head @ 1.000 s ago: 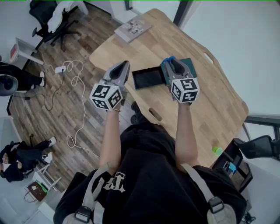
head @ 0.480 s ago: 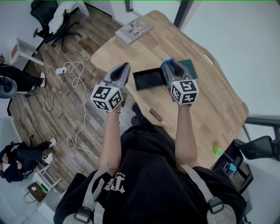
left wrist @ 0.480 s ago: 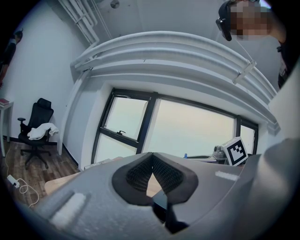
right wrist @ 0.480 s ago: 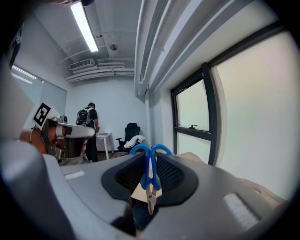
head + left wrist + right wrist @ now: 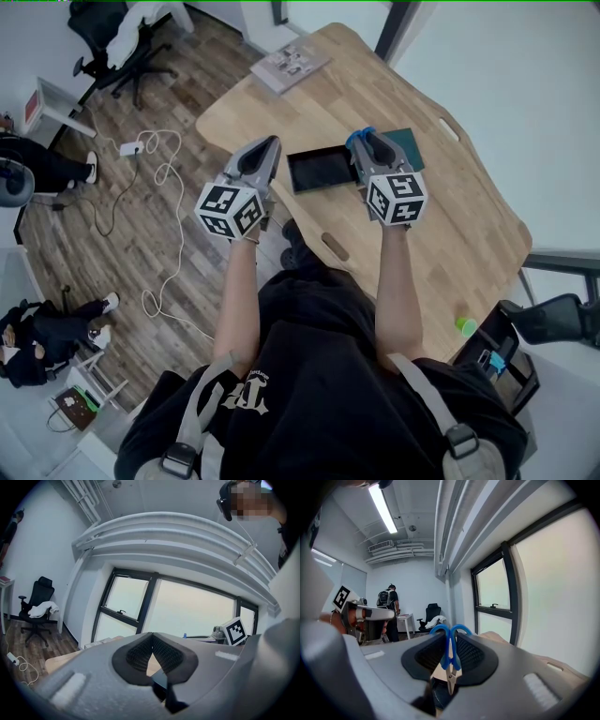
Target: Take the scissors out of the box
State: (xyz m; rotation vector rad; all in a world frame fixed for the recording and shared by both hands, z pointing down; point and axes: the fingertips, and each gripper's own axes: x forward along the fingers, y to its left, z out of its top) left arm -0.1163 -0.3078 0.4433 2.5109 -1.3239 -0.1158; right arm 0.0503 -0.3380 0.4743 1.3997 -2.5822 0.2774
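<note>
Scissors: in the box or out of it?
Out. The right gripper clamps the blue-handled scissors, blades hanging down, in the air over the open box.

Bright, even indoor light, pale daylight through washed-out windows [image 5: 187,616], ceiling strip lamp [image 5: 383,509] glaring, soft faint shadows on table [image 5: 469,225], both gripper views fisheye-bent with dark rounded corners, scissors [image 5: 450,653] fairly sharp, head view crisp.

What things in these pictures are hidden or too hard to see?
- Head view: the right gripper covers most of the scissors; only the blue handles peek out.
- Head view: the same gripper covers part of the box.
- Head view: the print on the booklet is too small to read.
- Head view: the green thing near the table edge is too small to name.
</note>
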